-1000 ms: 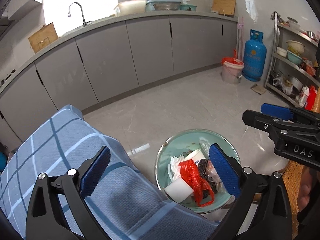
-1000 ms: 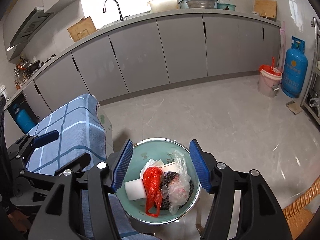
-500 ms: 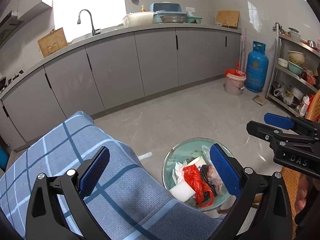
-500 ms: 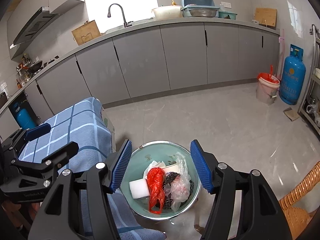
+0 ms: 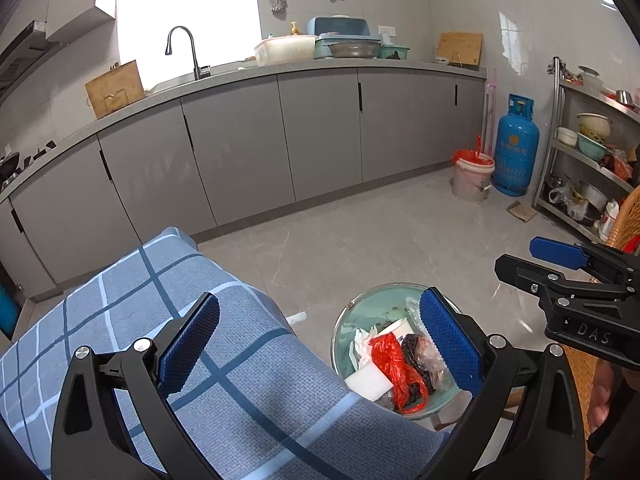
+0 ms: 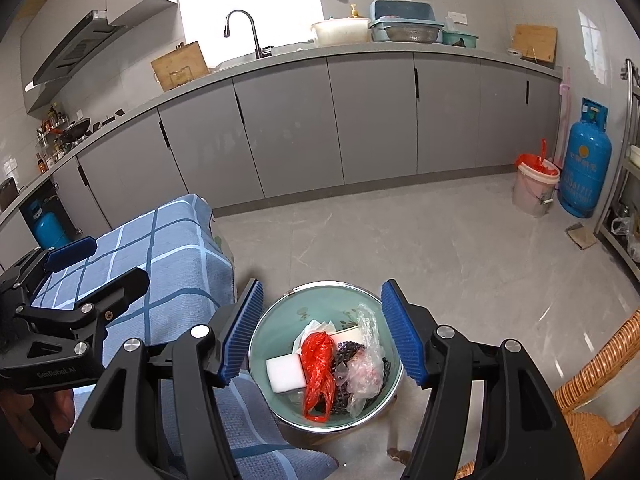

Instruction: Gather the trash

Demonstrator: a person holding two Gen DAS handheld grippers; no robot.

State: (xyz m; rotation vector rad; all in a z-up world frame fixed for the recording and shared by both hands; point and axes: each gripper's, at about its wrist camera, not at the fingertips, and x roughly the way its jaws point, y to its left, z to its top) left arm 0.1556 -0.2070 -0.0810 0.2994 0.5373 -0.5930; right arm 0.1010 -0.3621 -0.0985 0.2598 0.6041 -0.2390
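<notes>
Both sets of jaws stood wide apart and held nothing: the left gripper [image 5: 320, 340] hung over the near edge of a blue checked cloth [image 5: 168, 304], and the right gripper [image 6: 320, 332] framed a green basin [image 6: 276, 324] between its blue pads without touching it.

The basin was the landmark. It sat low beside the cloth-covered surface, close against its edge. Inside it lay the trash: a white block [image 6: 286, 372] on the side nearest the cloth, a crumpled red plastic bag [image 6: 318, 372] in the middle, something dark and beaded [image 6: 348, 354] next to that, clear plastic wrap [image 6: 366, 368] on the far side, and white paper [image 6: 316, 328] behind them.

The visible stretch of cloth beside the basin was bare, and the floor [image 6: 440, 248] beyond the basin showed only a small whitish scrap close to the cloth's edge in the left view. Judging from that, collecting looked largely done. What probably remained was carrying the contents away, perhaps to the red-lined bucket [image 6: 534, 192] standing well beyond the basin near the blue gas cylinder [image 6: 586, 168].
</notes>
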